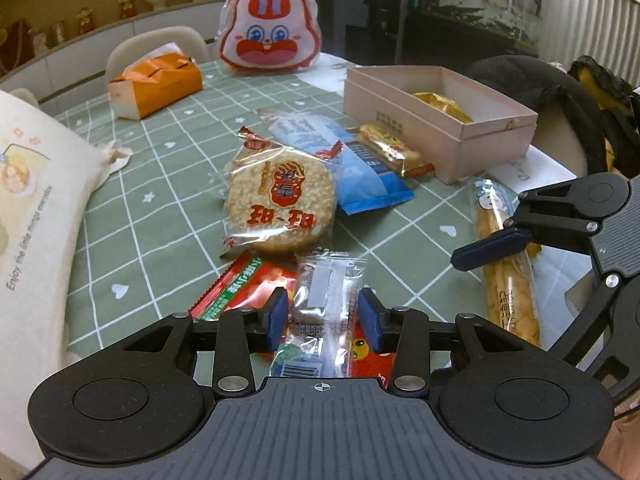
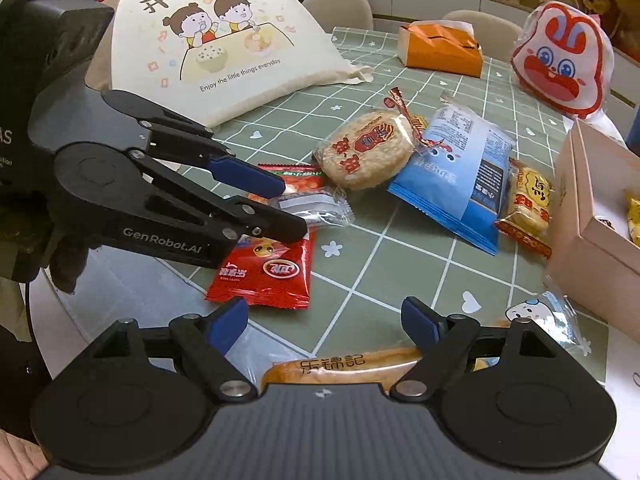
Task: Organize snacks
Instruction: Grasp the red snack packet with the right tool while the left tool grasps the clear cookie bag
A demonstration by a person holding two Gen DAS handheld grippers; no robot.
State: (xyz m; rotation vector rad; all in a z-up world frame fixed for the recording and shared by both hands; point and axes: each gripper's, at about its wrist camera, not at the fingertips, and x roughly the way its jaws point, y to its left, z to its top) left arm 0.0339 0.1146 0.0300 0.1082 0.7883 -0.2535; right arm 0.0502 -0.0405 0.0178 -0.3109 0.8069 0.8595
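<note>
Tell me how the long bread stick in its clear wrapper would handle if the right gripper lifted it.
The long bread stick looks soft, so open right gripper could dent it. Gripped mid-length, its ends may sag. The glossy clear wrapper probably slides between the pads.

Cloth bag [image 2: 224,40]; orange tissue box [image 1: 160,84]; checked tablecloth [image 1: 160,184]

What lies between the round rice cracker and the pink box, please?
A blue snack bag with a small yellow cracker packet on it, seen in both wrist views, fills the stretch from round rice cracker to pink box.

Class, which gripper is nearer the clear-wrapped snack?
Left. The left gripper straddles the clear-wrapped snack, pads apart from it; the right gripper hangs open over the long bread stick.
</note>
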